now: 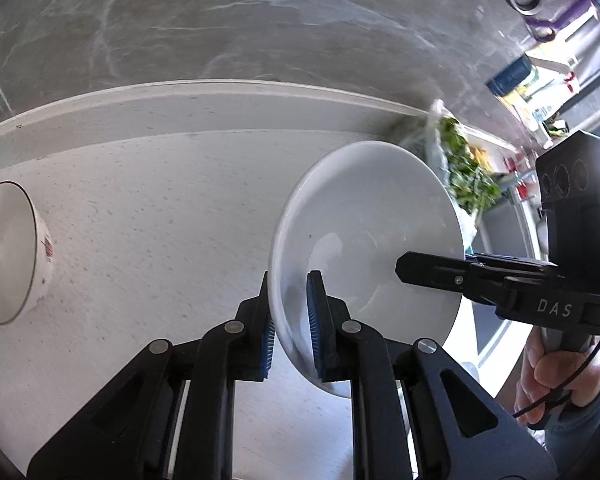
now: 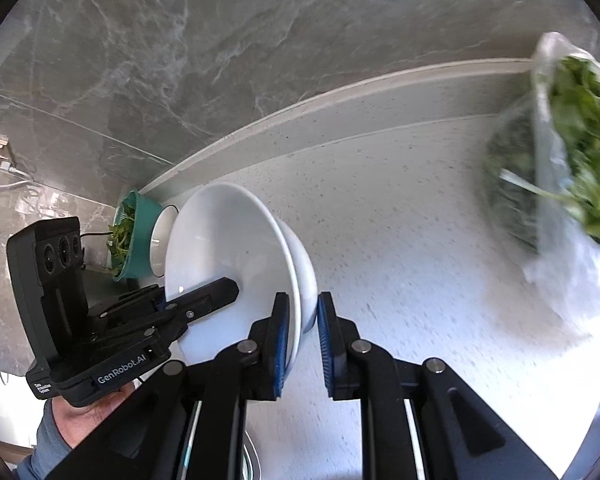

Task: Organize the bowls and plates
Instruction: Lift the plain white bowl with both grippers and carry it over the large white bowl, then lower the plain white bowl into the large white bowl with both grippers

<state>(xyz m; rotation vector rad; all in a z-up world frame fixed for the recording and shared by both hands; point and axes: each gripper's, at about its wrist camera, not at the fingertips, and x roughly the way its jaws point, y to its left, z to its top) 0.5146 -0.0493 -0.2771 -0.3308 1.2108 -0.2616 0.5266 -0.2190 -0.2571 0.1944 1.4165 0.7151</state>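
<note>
A plain white bowl [image 1: 364,216] hangs above the pale counter [image 1: 160,220], held at opposite sides of its rim by both grippers. My left gripper [image 1: 291,292] is shut on the near rim, with one blue pad [image 1: 315,320] inside the bowl and the other outside. The right gripper [image 1: 404,270] clamps the far right rim. In the right wrist view, my right gripper [image 2: 303,304] is shut on the edge of that white bowl [image 2: 228,248], and the left gripper [image 2: 220,292] grips its left side. A dark-rimmed bowl [image 1: 8,252] with a red mark stands at the left.
A clear bag of leafy greens [image 2: 572,160] lies on the counter [image 2: 400,260] to the right. A teal colander [image 2: 130,236] of greens and another bowl [image 2: 162,236] sit beyond the white bowl. A grey marble wall [image 2: 180,60] backs the counter. A hand [image 1: 556,376] holds the right gripper.
</note>
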